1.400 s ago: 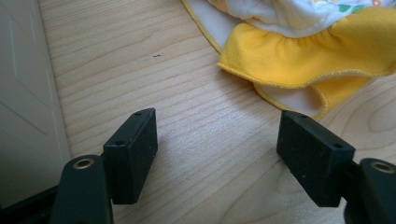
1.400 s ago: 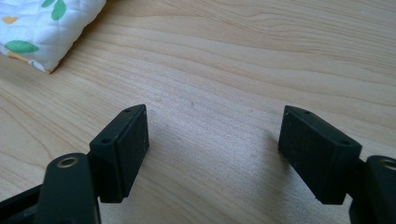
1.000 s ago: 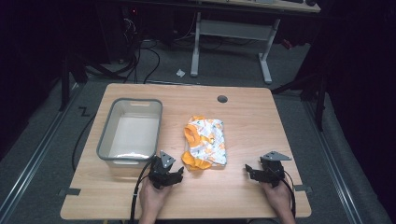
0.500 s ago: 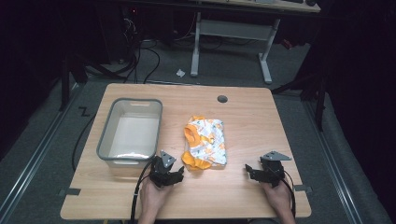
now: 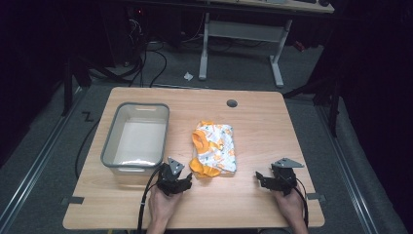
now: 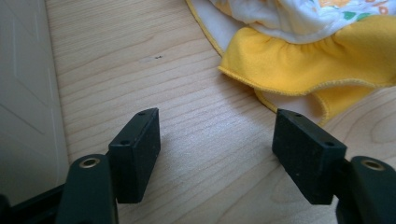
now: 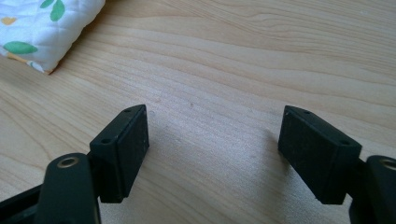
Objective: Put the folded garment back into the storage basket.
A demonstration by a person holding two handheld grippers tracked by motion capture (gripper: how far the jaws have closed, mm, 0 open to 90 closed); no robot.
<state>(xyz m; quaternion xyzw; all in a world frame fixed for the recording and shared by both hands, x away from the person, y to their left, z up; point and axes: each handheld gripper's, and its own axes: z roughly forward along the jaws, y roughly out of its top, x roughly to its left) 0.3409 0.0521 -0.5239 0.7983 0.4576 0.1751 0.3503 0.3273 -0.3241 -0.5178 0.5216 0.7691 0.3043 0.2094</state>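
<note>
A folded white cloth with an orange and green print and orange frills (image 5: 216, 146) lies in the middle of the wooden table (image 5: 263, 131). My left gripper (image 5: 186, 181) rests on the table just left of the cloth's near corner. In the left gripper view its jaws (image 6: 217, 126) stand open over bare wood, having just closed a little, with the yellow frill (image 6: 303, 60) ahead of them on the right. My right gripper (image 5: 260, 179) sits right of the cloth, open (image 7: 215, 121) over bare wood, with a corner of the cloth (image 7: 42, 28) ahead at far left.
A grey plastic bin (image 5: 109, 146) stands on the table's left half; its pale wall (image 6: 23, 93) runs beside my left gripper. A round cable hole (image 5: 232, 103) sits near the far edge. Beyond the table are desk legs and cables on a dark floor.
</note>
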